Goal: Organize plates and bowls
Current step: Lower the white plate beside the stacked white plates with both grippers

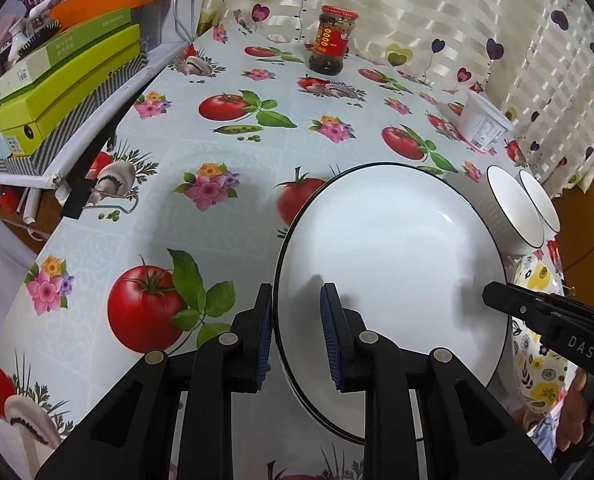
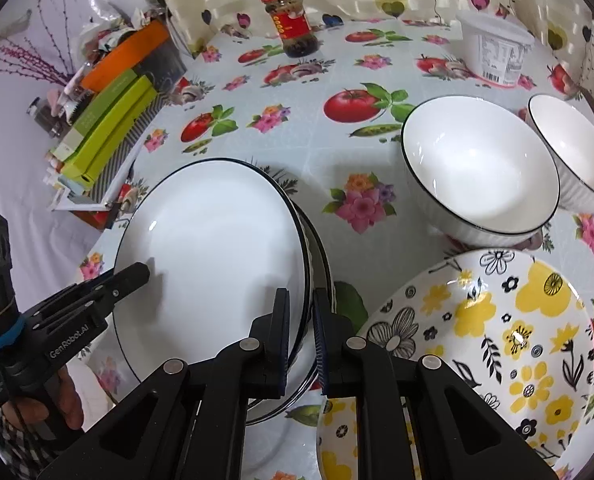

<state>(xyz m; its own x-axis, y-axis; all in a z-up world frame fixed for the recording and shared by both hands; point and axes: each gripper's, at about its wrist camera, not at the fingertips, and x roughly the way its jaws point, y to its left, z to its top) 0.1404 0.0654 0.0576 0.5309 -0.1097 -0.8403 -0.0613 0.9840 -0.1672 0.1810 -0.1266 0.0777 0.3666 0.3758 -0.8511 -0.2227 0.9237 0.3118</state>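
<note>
**While both grippers flank the white plate, the bowls sit apart at the table's far right**

While the white plate point(image 1: 393, 280) lies tilted over the rim of another dish beneath it, the left gripper point(image 1: 297, 336) straddles its near-left edge: one blue-padded finger stands outside the black rim and the other over the plate's face, with a wide gap between them, so the claw is parted and not clamped. From the right wrist view, the same plate point(image 2: 217, 248) sits at about ten o'clock from the right gripper point(image 2: 301, 336), whose fingers stand narrowly apart on either side of the stacked rims at the plate's right edge; whether the pads actually press the rim cannot be told.

At four o'clock in that view lies a flowered plate point(image 2: 497, 336) with yellow and black blooms, and a second flowered dish point(image 2: 339, 436) peeks out under the gripper. At one o'clock stand two white bowls, the nearer bowl point(image 2: 481, 172) just beside the farther bowl point(image 2: 573, 148), both upright and black-rimmed.

Further back on the tomato-print tablecloth point(image 1: 217, 152), a sauce jar point(image 2: 293, 24) with a red lid stands at twelve o'clock and a white tub point(image 2: 497, 52) at one o'clock. Stacked green boxes point(image 1: 69, 80) lie at ten o'clock off the table's left edge.
</note>
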